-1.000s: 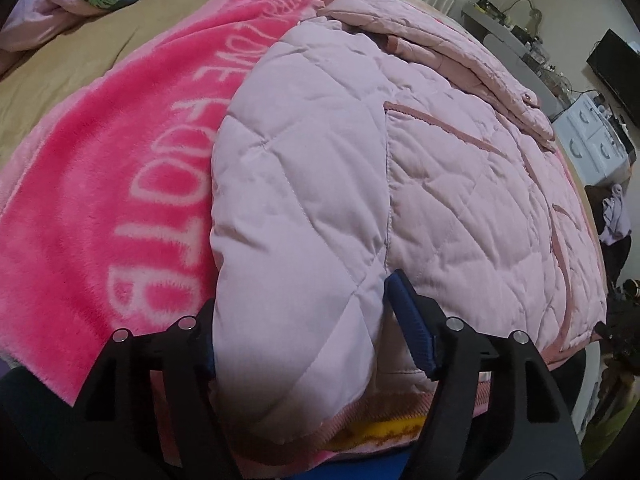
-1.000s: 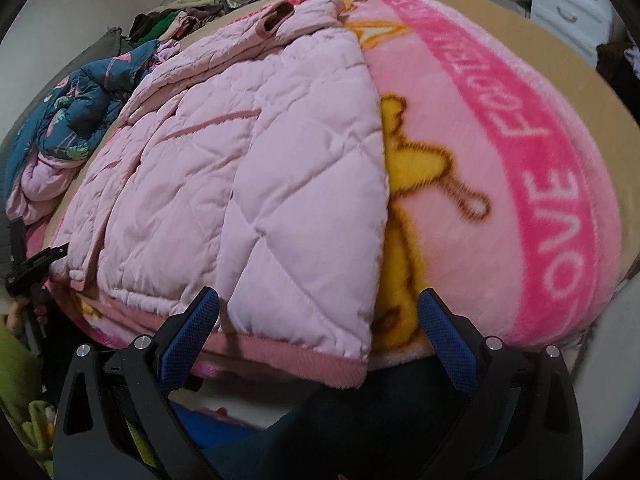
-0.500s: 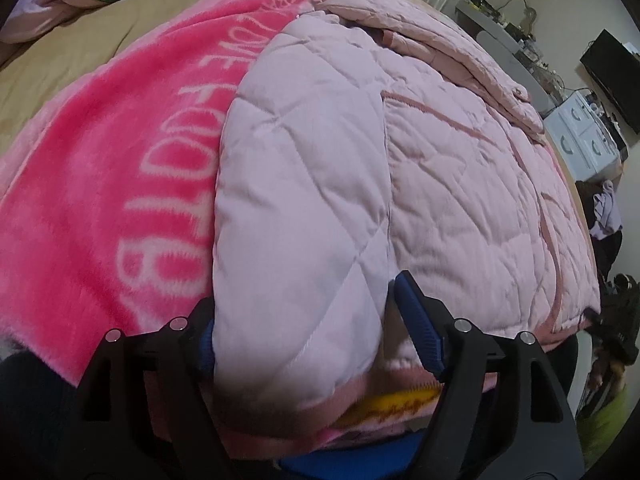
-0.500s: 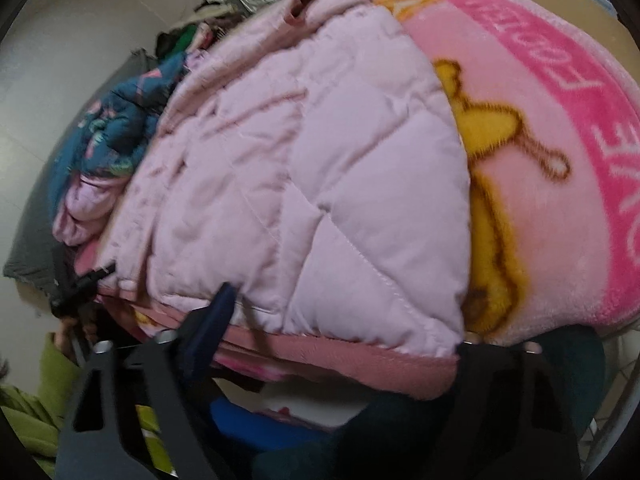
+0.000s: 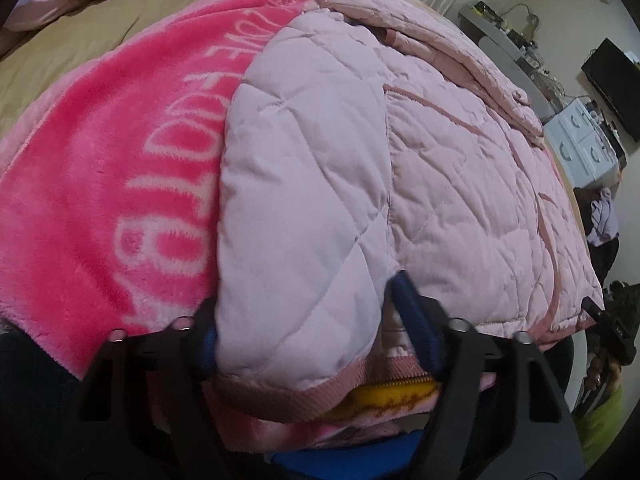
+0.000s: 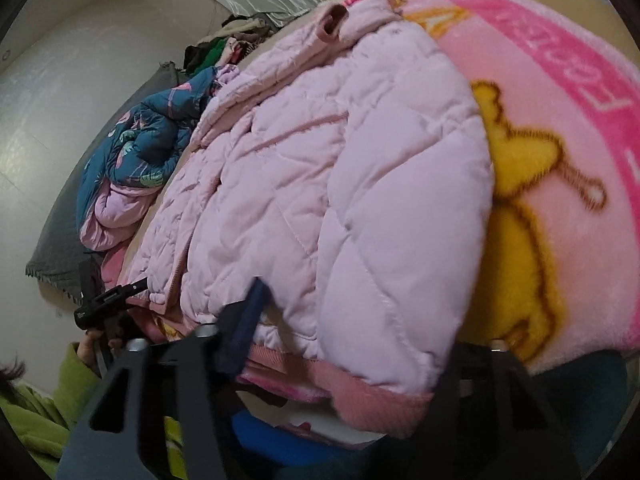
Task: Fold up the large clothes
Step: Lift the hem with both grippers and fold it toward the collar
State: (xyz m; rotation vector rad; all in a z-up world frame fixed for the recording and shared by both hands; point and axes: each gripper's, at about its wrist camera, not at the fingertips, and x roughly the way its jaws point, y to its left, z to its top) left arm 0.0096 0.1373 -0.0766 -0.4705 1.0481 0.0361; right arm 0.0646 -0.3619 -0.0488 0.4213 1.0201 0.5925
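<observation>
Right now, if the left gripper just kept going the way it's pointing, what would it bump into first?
The left gripper, its jaws closing, already has the pink quilted jacket's bottom corner between them, so the jacket comes first, probably with the pink blanket underneath.

A pale pink quilted jacket [image 6: 320,184] lies spread on a pink fleece blanket [image 6: 560,128] bearing a yellow figure and white lettering on a darker pink band. The right gripper [image 6: 352,340] stands at the jacket's near hem; its jaws are closing with the padded corner and ribbed hem between them. The left finger's blue pad [image 6: 244,332] lies against the jacket's underside; the right finger is hidden behind the fabric. The left gripper [image 6: 108,304], small and dark, sits at the jacket's far lower corner, held by a person in a green sleeve [image 6: 48,400]. A blue patterned garment [image 6: 148,144] lies bunched beyond, on a grey pillow [image 6: 60,240].
</observation>
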